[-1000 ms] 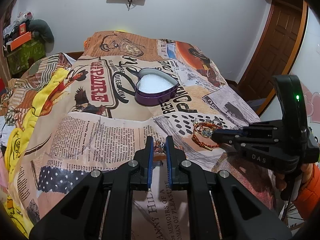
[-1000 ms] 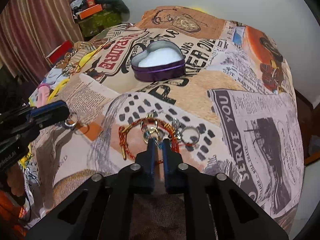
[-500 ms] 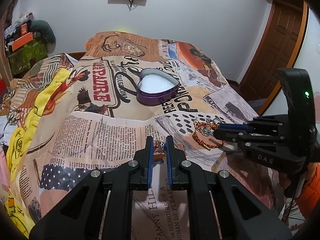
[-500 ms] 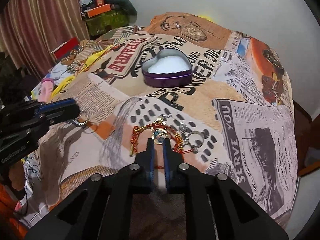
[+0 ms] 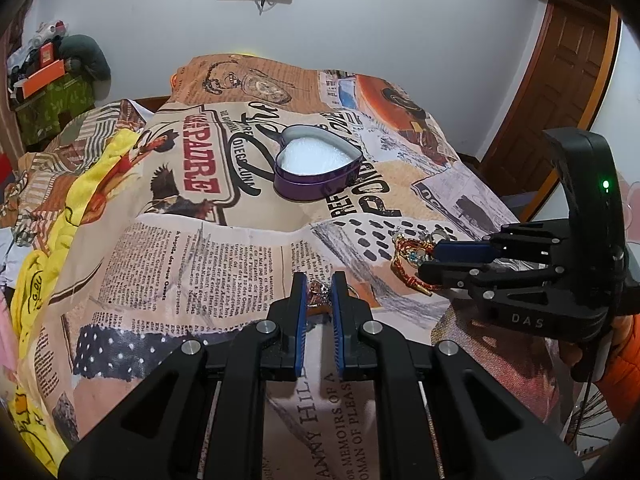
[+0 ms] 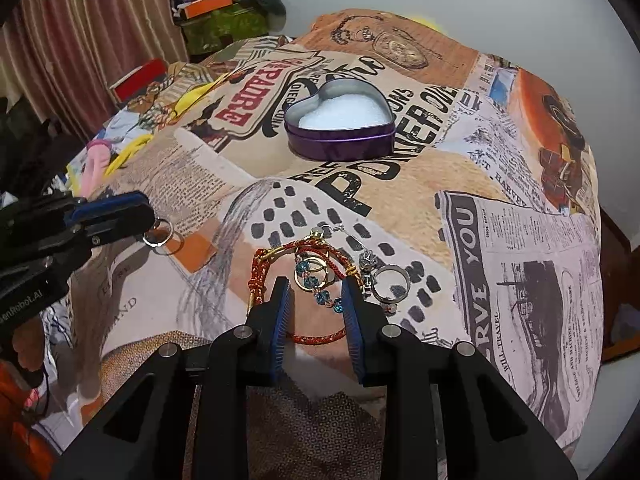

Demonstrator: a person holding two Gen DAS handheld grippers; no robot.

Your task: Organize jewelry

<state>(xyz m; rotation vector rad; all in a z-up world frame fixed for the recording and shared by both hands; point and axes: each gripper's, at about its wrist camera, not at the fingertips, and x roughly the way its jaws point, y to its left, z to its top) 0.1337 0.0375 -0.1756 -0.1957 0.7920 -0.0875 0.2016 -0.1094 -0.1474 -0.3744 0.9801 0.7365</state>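
A purple heart-shaped tin with white lining stands open mid-bed; it also shows in the right wrist view. My left gripper is shut on a small ring with a sparkly stone, seen as a silver ring in the right wrist view. My right gripper is open, its fingers either side of gold hoop earrings with blue beads inside a red-gold cord bracelet. A silver ring lies just right of it.
The bed is covered by a newspaper-print blanket. A yellow cloth lies along the left side. A wooden door is at the right, clutter and a green box at the far left.
My right gripper has opened from nearly closed and now straddles the beaded earrings. My left gripper has stayed closed on the ring, moving very little.
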